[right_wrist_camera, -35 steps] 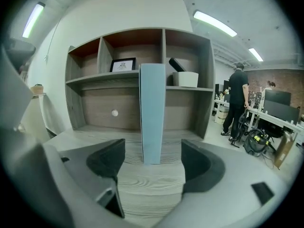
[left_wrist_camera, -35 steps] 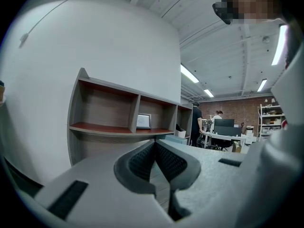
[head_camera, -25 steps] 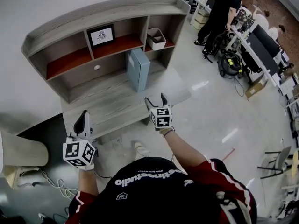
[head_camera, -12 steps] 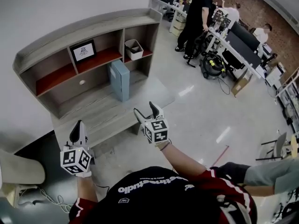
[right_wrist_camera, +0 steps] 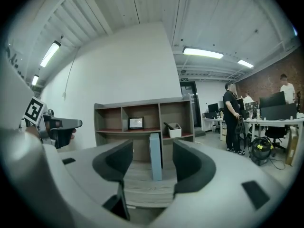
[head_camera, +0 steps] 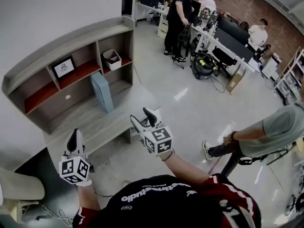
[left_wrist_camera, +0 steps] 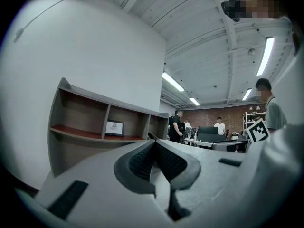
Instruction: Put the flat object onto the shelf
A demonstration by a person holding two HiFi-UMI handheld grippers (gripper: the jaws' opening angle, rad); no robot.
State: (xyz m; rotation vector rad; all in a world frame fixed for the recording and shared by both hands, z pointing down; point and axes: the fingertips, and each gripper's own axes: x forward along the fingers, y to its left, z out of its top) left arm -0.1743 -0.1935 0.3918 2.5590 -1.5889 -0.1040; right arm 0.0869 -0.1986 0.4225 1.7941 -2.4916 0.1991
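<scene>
The flat object, a pale blue slab [head_camera: 101,91], stands upright on the lower deck of the grey wooden shelf [head_camera: 71,44], below its red-lined compartments. The right gripper view shows the slab [right_wrist_camera: 155,163] far off, past the jaws, in front of the shelf [right_wrist_camera: 142,103]. My right gripper [head_camera: 141,117] hovers over the floor short of the deck; its jaws are closing with nothing between them. My left gripper [head_camera: 74,136] hangs lower left, its pads [left_wrist_camera: 142,158] pressed together and empty.
A framed picture [head_camera: 63,67] and a white basket [head_camera: 112,58] sit in the shelf compartments. A person in black [head_camera: 178,13] stands by desks at the back. Another person in a grey shirt [head_camera: 266,137] walks in at the right. A beige chair [head_camera: 19,189] sits lower left.
The view has backed away and swung right, so the shelf now lies farther off to the left. My right jaws have narrowed. A person in grey has come in at the right.
</scene>
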